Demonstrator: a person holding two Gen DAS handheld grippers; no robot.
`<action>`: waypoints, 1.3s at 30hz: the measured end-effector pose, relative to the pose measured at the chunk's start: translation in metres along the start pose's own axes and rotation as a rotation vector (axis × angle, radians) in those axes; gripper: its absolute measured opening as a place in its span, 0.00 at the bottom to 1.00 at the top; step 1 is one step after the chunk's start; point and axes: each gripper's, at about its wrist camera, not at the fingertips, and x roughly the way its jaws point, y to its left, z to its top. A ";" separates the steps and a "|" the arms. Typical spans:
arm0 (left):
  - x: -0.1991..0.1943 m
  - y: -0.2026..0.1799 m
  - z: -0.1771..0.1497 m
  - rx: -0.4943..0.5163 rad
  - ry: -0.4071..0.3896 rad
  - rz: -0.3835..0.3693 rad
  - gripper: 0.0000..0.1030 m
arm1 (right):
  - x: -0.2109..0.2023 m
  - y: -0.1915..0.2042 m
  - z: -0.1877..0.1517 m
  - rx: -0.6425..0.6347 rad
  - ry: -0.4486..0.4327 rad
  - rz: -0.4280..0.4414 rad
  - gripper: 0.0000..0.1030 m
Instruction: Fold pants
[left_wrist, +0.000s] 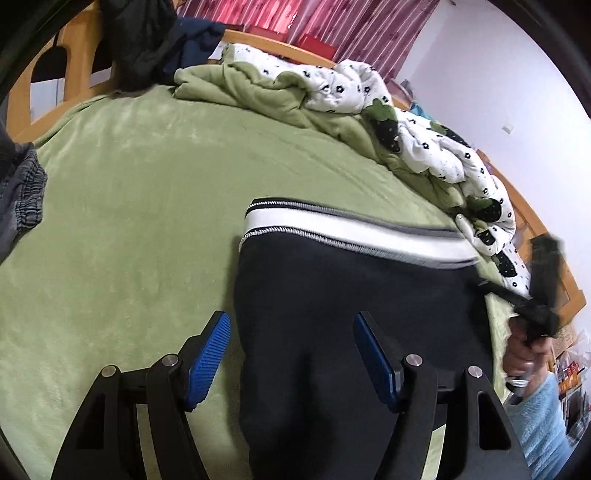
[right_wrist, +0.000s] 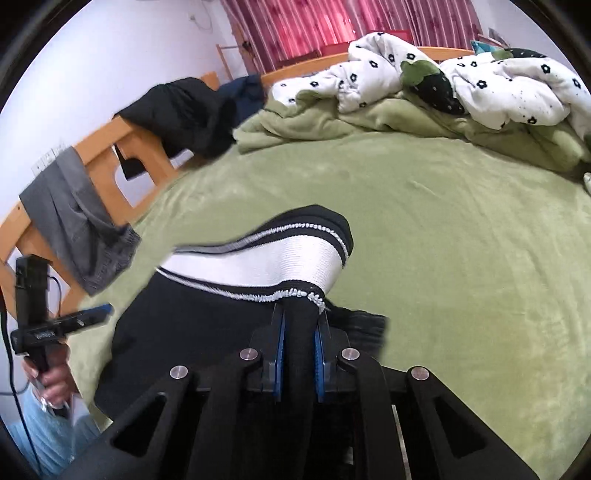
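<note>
Dark navy pants (left_wrist: 332, 314) with a white and black striped waistband (left_wrist: 351, 232) lie on the green bed sheet (left_wrist: 129, 221). My left gripper (left_wrist: 291, 354) is open, its blue pads (left_wrist: 208, 356) astride the pants' left edge, holding nothing. My right gripper (right_wrist: 299, 332) is shut on the pants (right_wrist: 207, 325) just below the waistband (right_wrist: 266, 262) and lifts that corner off the sheet (right_wrist: 461, 258). The left gripper (right_wrist: 92, 314) shows at the left of the right wrist view; the right one, blurred, shows at the right edge of the left wrist view (left_wrist: 532, 314).
A crumpled white flowered and green quilt (left_wrist: 369, 110) lies along the far side of the bed. Grey pants (right_wrist: 77, 221) and dark clothes (right_wrist: 184, 114) hang over the wooden bed frame (right_wrist: 107, 162). Red curtains (right_wrist: 332, 29) hang behind.
</note>
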 end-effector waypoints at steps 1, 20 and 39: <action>0.002 -0.003 0.001 0.006 -0.001 -0.008 0.65 | 0.020 -0.004 -0.002 0.020 0.056 -0.030 0.13; 0.124 -0.022 0.048 0.109 0.027 0.180 0.67 | 0.083 0.030 0.020 -0.116 -0.028 -0.140 0.30; 0.025 -0.046 -0.070 0.171 0.182 0.088 0.72 | -0.023 0.066 -0.097 -0.253 -0.030 -0.257 0.37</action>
